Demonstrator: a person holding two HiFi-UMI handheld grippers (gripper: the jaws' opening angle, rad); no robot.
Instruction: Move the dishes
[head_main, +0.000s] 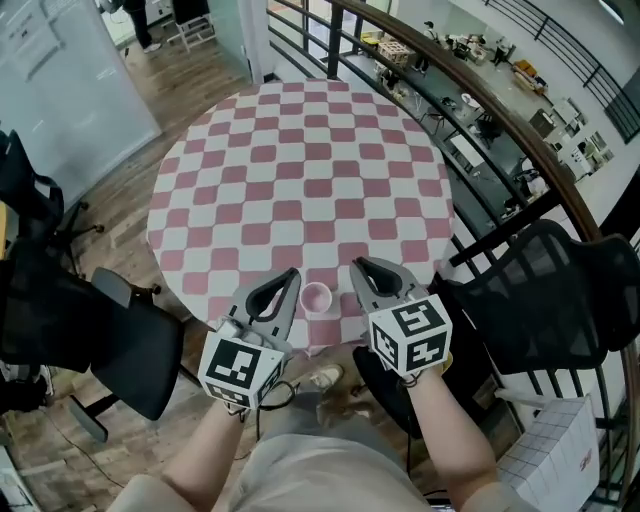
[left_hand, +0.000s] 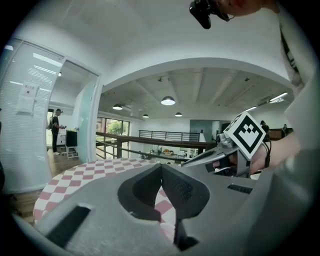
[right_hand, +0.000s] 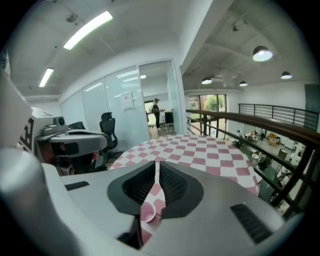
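1. Dishes first: the only one I can find is a small pink cup (head_main: 316, 297). It stands upright on the checked table (head_main: 300, 150), close to the near edge, and in the head view it sits between my two tools.
2. Tool state: my left tool (head_main: 291, 274) has its jaws closed on each other with nothing in them. My right tool (head_main: 358, 264) is the same, with only a thin slit between the pads. Both hang over the near edge, apart from the cup.
3. Pick one tool for the job. In the right gripper view the cup (right_hand: 146, 212) shows low down, just under the closed jaws, so I judge the right one the better placed.
4. Spread the jaws before going down (a closed tool would only prod the cup). They should be wide enough for a pad to pass on each side of its wall.
5. Come in low and level, centre the cup between the pads, then close gently. It looks light, so a nudge could tip it or push it off the table's edge.
6. Lift straight up before carrying it anywhere, and keep it upright.
7. Hold the left tool off to the side so the two don't collide.
8. Nothing on the table marks where the cup should go, so I would choose a bare patch well in from the rim.
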